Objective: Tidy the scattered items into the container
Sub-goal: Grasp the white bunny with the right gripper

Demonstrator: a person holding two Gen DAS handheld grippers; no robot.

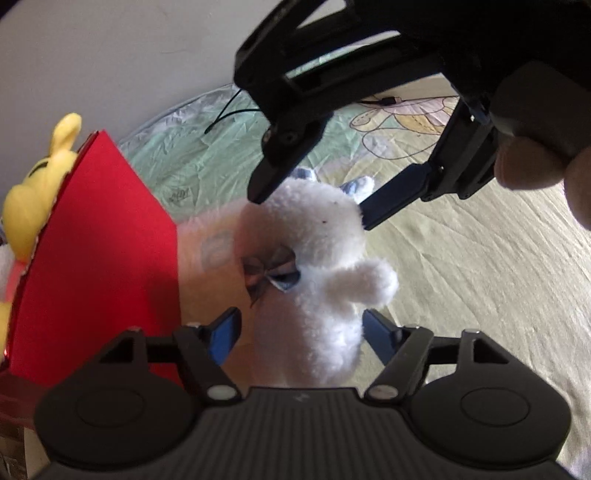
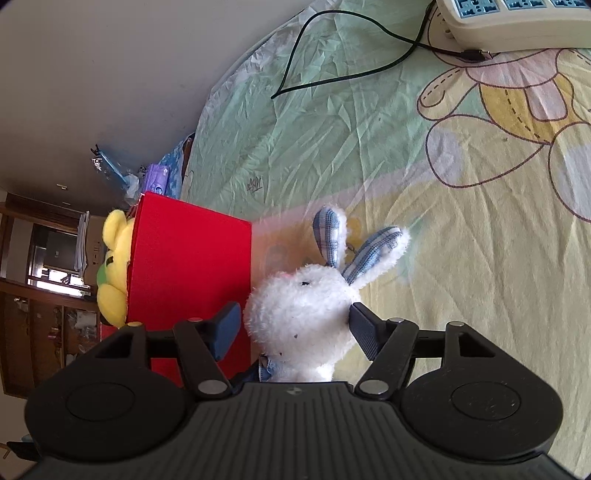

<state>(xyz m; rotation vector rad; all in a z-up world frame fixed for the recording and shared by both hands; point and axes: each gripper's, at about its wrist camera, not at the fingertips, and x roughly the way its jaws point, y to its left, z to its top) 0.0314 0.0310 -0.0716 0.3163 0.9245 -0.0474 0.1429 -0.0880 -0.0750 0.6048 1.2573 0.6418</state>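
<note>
A white plush bunny [image 1: 314,240] with blue checked ears and a small bow lies on the bed sheet, right beside a red box [image 1: 99,240]. My left gripper [image 1: 301,336] straddles its body, jaws apart, with a gap showing on the left side. My right gripper [image 1: 312,206] comes in from above and brackets the head, its fingertips at the fur's edge. In the right wrist view the bunny's head [image 2: 299,306] sits between the right gripper's [image 2: 295,328] jaws, a sliver of space at the left finger. A yellow plush toy [image 2: 114,280] sticks out of the red box [image 2: 188,266].
The bed sheet [image 2: 369,147] is pale green and yellow with a cartoon print. A black cable [image 2: 332,48] and a white power strip [image 2: 517,22] lie at its far side. A hand [image 1: 535,166] holds the right gripper. Wall and shelves lie beyond the box.
</note>
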